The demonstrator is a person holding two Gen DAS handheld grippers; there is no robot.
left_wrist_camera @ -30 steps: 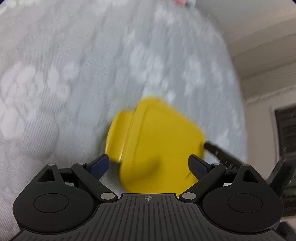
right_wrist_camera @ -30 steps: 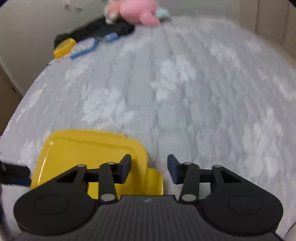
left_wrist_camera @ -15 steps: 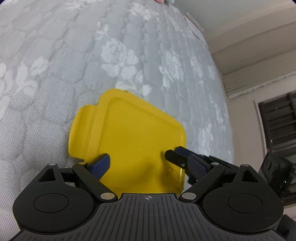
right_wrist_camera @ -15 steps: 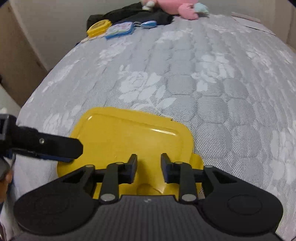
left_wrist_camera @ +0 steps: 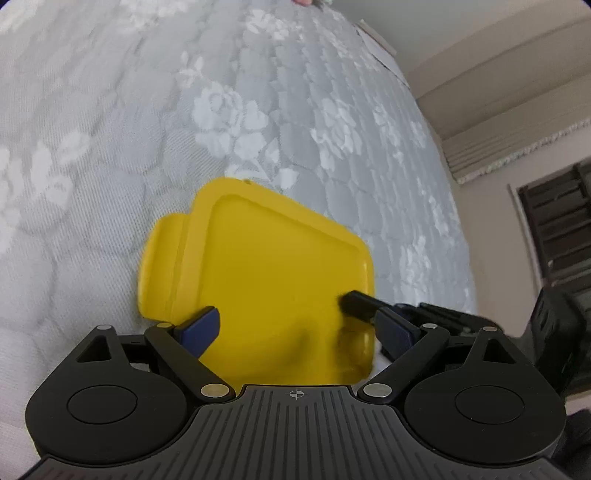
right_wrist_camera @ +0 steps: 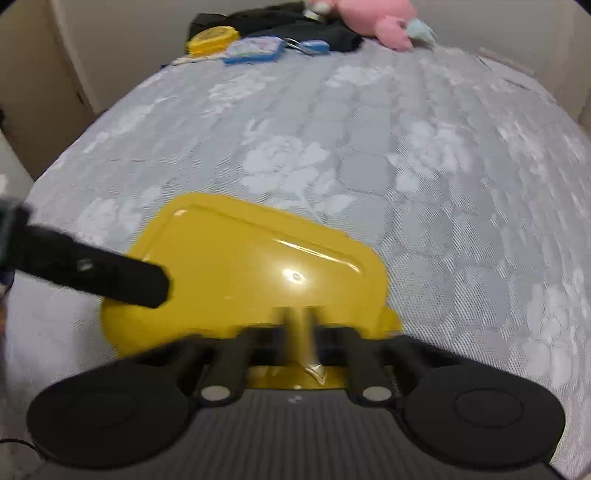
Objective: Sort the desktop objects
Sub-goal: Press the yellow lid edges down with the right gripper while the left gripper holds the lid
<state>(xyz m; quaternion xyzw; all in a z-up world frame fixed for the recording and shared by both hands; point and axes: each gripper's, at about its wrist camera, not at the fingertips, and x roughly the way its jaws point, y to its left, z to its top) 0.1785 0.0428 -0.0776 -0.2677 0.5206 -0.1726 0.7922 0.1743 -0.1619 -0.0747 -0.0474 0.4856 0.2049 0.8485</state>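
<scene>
A yellow tray (left_wrist_camera: pixel 266 266) with a tab at each end lies on the grey flowered mattress (left_wrist_camera: pixel 110 147). My left gripper (left_wrist_camera: pixel 297 328) hangs open over the tray's near edge, blue pads wide apart and not touching it. The right gripper (left_wrist_camera: pixel 354 306) reaches in from the right onto the tray's right end. In the right wrist view, which is blurred, my right gripper (right_wrist_camera: pixel 299 321) has its fingers together over the near tab of the tray (right_wrist_camera: pixel 240 266), with a thin yellow strip pinched between them. A finger of the left gripper (right_wrist_camera: pixel 110 273) crosses the tray's left end.
At the far end of the mattress (right_wrist_camera: pixel 406 129) lie a pink plush toy (right_wrist_camera: pixel 369 18), a black cloth (right_wrist_camera: pixel 277 26), a yellow round case (right_wrist_camera: pixel 212 38), a blue pouch (right_wrist_camera: pixel 255 50) and a blue key tag (right_wrist_camera: pixel 312 46). A wall and dark window (left_wrist_camera: pixel 554 229) stand to the right.
The right gripper's fingers have come together over the tray's near tab. Both views have steadied and slid a little closer over the tray. The left jaws stay wide.
</scene>
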